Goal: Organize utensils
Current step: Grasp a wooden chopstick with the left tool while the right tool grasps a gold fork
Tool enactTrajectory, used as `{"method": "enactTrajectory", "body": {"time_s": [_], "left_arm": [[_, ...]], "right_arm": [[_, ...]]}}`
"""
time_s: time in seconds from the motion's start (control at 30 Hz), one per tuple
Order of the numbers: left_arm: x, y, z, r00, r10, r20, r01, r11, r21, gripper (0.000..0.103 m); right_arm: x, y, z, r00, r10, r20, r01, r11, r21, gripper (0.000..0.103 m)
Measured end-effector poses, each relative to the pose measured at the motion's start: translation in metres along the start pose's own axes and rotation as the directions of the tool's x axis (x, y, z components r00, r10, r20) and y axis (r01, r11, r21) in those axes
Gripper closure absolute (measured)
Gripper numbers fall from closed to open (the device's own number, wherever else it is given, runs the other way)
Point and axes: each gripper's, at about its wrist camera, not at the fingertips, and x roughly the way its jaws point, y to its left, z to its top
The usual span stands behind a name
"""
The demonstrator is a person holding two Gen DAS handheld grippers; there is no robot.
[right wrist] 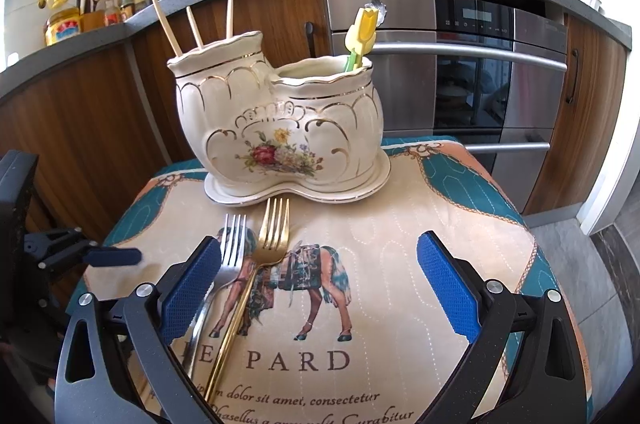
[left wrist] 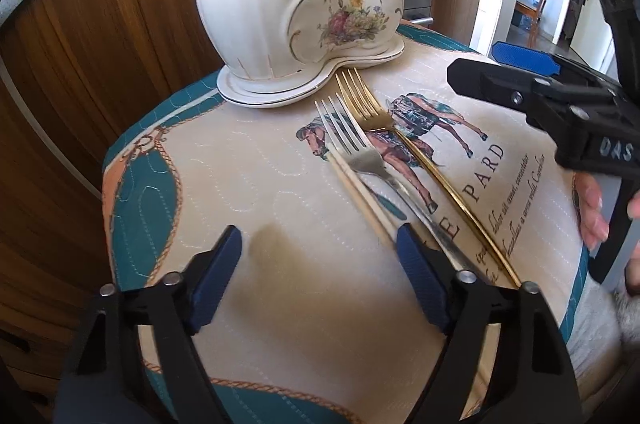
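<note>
Chopsticks [right wrist: 196,24] in holder's [right wrist: 280,132] taller cup, tulip-topped picks [right wrist: 362,42] in lower; left claw [left wrist: 320,264], right claw [right wrist: 320,288] both apart.

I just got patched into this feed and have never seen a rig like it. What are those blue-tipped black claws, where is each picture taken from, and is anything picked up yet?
They are two hand-held grippers, each with a camera looking along its fingers. One picture is from the left gripper, the other from the right gripper.

On the printed mat stands a ceramic holder with chopsticks already in it. In front lie a silver fork, a gold fork and a loose chopstick.

Nothing is held: both grippers are open, and the chopstick lies by the left gripper's right finger.
</note>
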Motion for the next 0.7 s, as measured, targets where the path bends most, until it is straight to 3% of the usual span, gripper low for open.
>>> {"method": "enactTrajectory", "body": {"time_s": [0.07, 0.2, 0.33, 0.6, 0.7], "left_arm": [[-0.001, -0.002, 0.002, 1.0, -0.004, 0.0, 0.004, 1.0, 0.001, 0.049], [0.001, 0.003, -0.001, 0.999, -0.03, -0.022, 0.03, 1.0, -0.009, 0.064], [0.002, 0.004, 0.001, 0.999, -0.028, -0.018, 0.028, 1.0, -0.002, 0.09], [0.003, 0.01, 0.004, 0.999, -0.034, -0.021, 0.034, 0.999, -0.005, 0.098], [0.003, 0.01, 0.004, 0.999, -0.033, -0.024, 0.033, 0.999, -0.003, 0.098]], "right_arm": [[0.001, 0.001, 0.0, 1.0, 0.003, -0.004, -0.003, 1.0, -0.001, 0.006], [-0.001, 0.003, -0.001, 1.0, 0.004, -0.002, -0.005, 1.0, -0.01, 0.006], [0.0, 0.005, -0.002, 1.0, 0.013, -0.009, -0.013, 1.0, -0.01, 0.006], [0.012, 0.021, -0.009, 0.99, 0.055, -0.129, -0.065, 0.995, -0.072, 0.009], [0.02, 0.03, -0.014, 0.98, 0.067, -0.189, -0.087, 0.991, -0.099, 0.03]]}}
